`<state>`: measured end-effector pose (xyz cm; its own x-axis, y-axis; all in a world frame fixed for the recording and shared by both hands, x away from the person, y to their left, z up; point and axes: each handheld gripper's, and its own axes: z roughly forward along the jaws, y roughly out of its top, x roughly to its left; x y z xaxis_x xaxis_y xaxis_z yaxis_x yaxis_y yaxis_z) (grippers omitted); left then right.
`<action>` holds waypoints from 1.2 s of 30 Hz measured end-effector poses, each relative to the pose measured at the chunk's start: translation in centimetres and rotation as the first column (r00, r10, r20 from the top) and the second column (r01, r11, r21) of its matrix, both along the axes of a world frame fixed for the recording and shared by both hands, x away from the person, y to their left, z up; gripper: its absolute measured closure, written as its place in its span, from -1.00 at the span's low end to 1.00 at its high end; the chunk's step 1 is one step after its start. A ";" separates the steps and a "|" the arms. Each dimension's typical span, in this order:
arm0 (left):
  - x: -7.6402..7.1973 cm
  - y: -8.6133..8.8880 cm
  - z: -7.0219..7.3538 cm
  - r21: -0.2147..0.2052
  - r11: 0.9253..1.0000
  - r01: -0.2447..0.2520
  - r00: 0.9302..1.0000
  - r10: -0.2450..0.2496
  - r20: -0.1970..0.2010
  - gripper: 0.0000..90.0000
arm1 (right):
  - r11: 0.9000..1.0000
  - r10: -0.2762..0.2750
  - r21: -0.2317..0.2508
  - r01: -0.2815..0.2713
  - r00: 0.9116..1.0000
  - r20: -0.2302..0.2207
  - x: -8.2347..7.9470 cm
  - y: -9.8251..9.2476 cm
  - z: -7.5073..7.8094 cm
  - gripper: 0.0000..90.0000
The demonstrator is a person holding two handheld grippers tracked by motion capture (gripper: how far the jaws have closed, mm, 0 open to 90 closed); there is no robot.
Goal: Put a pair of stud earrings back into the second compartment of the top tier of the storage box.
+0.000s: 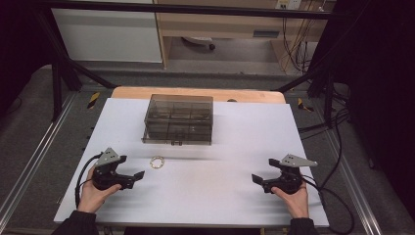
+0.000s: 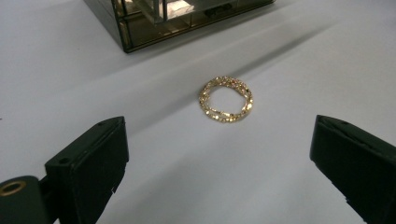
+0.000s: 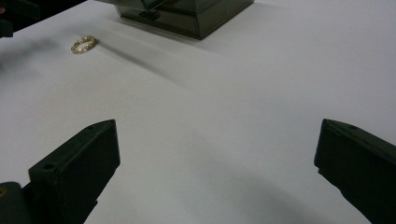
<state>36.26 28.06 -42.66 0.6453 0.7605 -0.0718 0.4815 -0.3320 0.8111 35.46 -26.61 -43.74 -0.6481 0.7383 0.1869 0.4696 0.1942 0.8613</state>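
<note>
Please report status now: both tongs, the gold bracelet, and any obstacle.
Left tongs open, empty. Right tongs open, empty. Gold bracelet flat on white table, ahead of left tongs, untouched. No obstacle between; smoked box farther back.

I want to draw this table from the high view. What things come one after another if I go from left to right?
Left black two-jaw gripper → small gold beaded bracelet → smoky see-through plastic box with compartments → right black two-jaw gripper, all on the white table.
</note>
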 end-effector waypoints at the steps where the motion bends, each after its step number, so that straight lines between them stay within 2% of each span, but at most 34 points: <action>1: 0.0 -0.1 0.1 0.001 1.000 0.000 1.000 0.000 0.002 -0.90 | 1.000 -0.001 0.001 0.001 1.000 -0.002 0.0 0.0 0.0 -0.99; 7: 0.4 -0.3 0.9 0.005 1.000 -0.001 1.000 0.001 -0.002 -0.90 | 1.000 -0.002 -0.001 0.002 1.000 0.001 -0.1 0.0 0.0 -0.99; 15: 1.8 -1.1 1.4 0.020 1.000 -0.001 1.000 0.002 -0.015 -0.87 | 1.000 -0.003 -0.010 0.003 1.000 -0.003 -0.1 0.0 0.0 -0.99; 20: 3.1 -2.2 1.1 0.046 0.999 0.000 0.999 0.002 -0.038 -0.84 | 1.000 -0.002 -0.012 0.002 1.000 -0.003 -0.1 0.0 0.0 -0.99; 25: 3.6 -2.7 0.8 0.067 0.998 0.000 0.999 0.003 -0.047 -0.75 | 1.000 -0.004 -0.015 0.003 1.000 -0.004 -0.1 0.0 0.0 -0.99; 26: 3.9 -3.0 0.5 0.093 0.996 0.004 0.998 0.001 -0.055 -0.73 | 1.000 -0.003 -0.015 0.003 1.000 -0.004 -0.1 0.0 0.0 -0.99; 32: 4.6 -3.7 -0.3 0.140 0.990 -0.007 0.998 0.017 -0.067 -0.52 | 1.000 -0.001 -0.018 0.001 1.000 -0.002 0.0 0.1 -0.1 -0.99; 36: 4.9 -4.2 -0.6 0.141 0.990 -0.010 0.998 0.020 -0.068 -0.40 | 1.000 -0.002 -0.018 0.001 1.000 -0.002 0.0 0.1 -0.1 -0.99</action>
